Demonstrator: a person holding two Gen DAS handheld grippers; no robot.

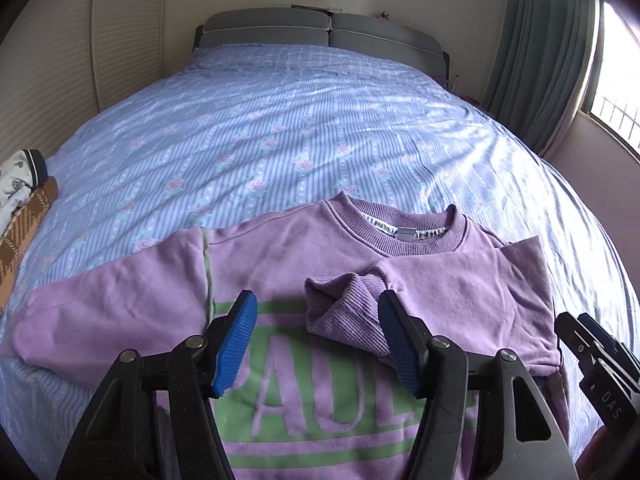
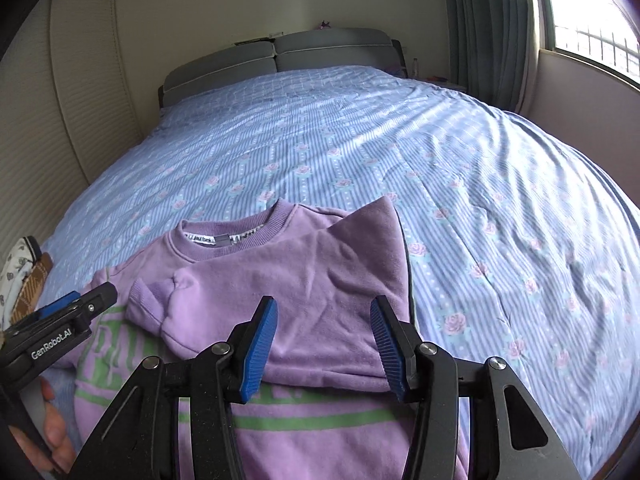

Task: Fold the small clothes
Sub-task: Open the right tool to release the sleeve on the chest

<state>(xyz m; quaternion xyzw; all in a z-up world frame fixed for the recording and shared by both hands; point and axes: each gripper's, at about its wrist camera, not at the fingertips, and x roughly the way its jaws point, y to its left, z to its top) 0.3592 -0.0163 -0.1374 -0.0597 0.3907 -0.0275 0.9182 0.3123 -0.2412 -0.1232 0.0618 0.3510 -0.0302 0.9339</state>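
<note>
I have the purple sweatshirt (image 1: 320, 360) lying face up on the bed (image 1: 280, 128), neck toward the headboard at 12 o'clock, so the printed front shows and I can square the folds against it. The right sleeve (image 2: 288, 280) is already laid across the chest, with its ribbed cuff (image 1: 340, 312) resting near the middle; that narrows the garment on that side. The left sleeve (image 1: 108, 304) still stretches out flat toward 9 o'clock, so I judge that fold comes next.

My left gripper (image 1: 316, 340) hangs over the chest with its jaws apart and released; the cuff sits between them, touching the right pad or merely beside it, I cannot tell which. My right gripper (image 2: 324, 344) hovers over the folded sleeve, jaws also parted and holding nothing, the cloth lying slack beneath.

At 9 o'clock near the bed's edge, well apart from the sweatshirt, lies a small pile of other clothes (image 1: 24, 200), probably waiting their turn.
</note>
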